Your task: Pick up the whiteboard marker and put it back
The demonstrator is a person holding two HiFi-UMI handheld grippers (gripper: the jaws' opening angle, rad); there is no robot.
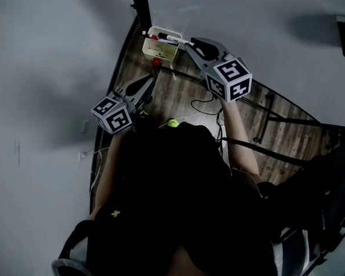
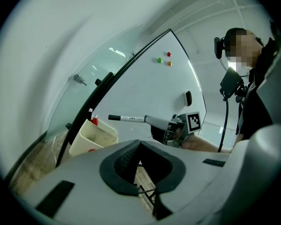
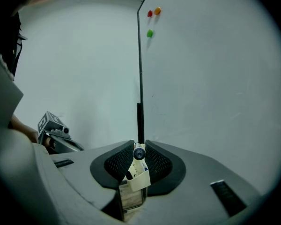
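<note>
- We find the right gripper point(image 1: 190, 43) with its jaws clenched on the whiteboard marker point(image 1: 171, 39). In the right gripper view point(image 3: 139, 146) the marker point(image 3: 139, 152) sits end-on between the two ribbed pads, near their tips.
- From the left gripper view, the right gripper point(image 2: 154, 122) carries the marker point(image 2: 129, 118) about level. Its white barrel and black cap stick out ahead of the jaws.
- Just below and ahead of those jaws we see the cream holder point(image 1: 155, 49). The marker is above its rim, apart from it. In the right gripper view the holder point(image 3: 139, 182) shows under the marker, in the gap between the jaws.
- From the left gripper view, the holder point(image 2: 96, 137) is ahead of the left jaws and to their left, with a red-capped pen point(image 2: 94, 121) standing in it.
- We read the left gripper point(image 2: 140, 143) as clenched on nothing: its pad tips meet, and only wood floor shows through the gap behind them. In the head view it point(image 1: 151, 80) hangs short of the holder, well apart from the marker.
- Beyond both pairs of jaws stands the whiteboard point(image 2: 154, 88), dark-framed. High above the right jaws we count a red magnet point(image 3: 150, 13), an orange magnet point(image 3: 158, 11) and a green magnet point(image 3: 150, 33).
- Under both grippers runs the wood floor point(image 1: 178, 96).
</note>
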